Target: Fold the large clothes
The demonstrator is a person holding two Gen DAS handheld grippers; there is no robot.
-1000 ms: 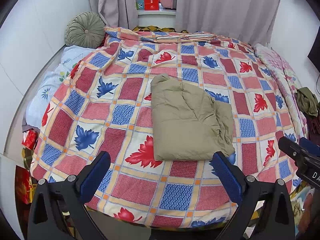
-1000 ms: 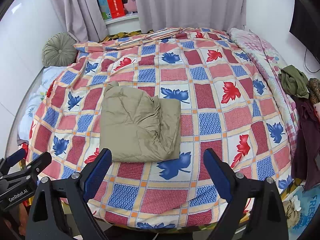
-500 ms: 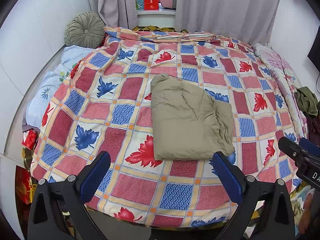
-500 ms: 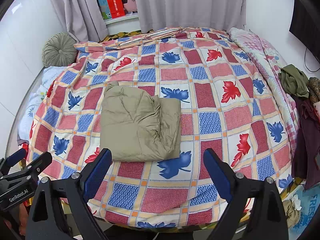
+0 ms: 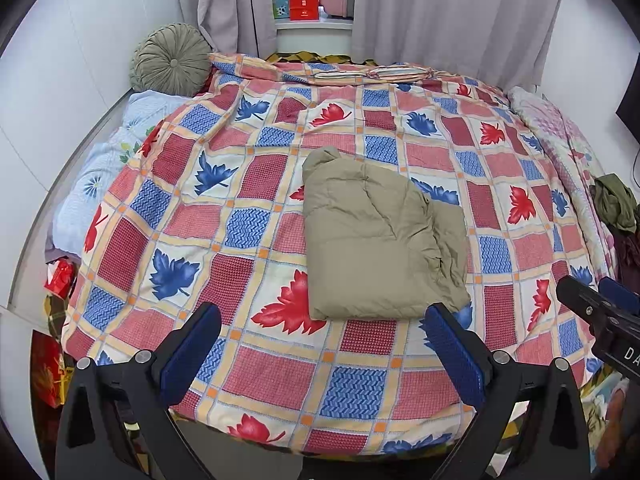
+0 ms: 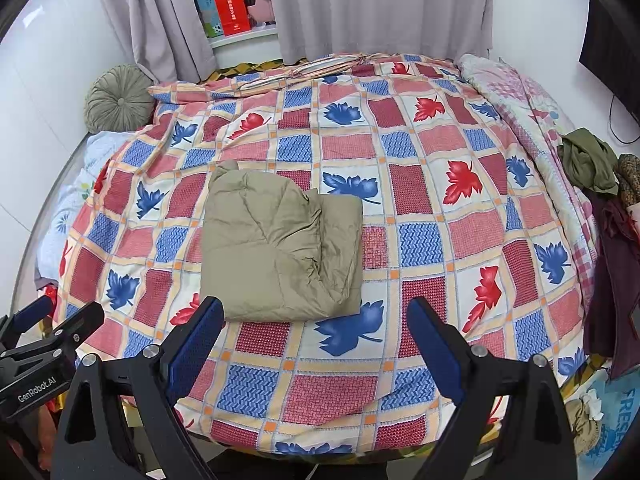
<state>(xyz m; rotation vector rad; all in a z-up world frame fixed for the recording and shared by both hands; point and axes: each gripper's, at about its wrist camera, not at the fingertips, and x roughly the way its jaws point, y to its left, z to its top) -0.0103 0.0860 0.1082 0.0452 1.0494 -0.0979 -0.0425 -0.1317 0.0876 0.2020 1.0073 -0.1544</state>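
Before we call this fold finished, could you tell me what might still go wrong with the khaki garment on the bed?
The khaki garment is puffy, and its right-hand layer bulges loosely, so it may spring open. Both the left gripper and right gripper are open and off it, so nothing pins it. The checked quilt beneath is rumpled, so the bundle may slump.

A khaki-green jacket (image 5: 376,236) is seen on a red, blue and cream leaf-patterned checked quilt (image 5: 248,208); at 11 o'clock, an olive cushion (image 5: 172,64).

A bed (image 5: 280,380) in leaf-patterned quilt carries a folded khaki garment (image 5: 376,236).
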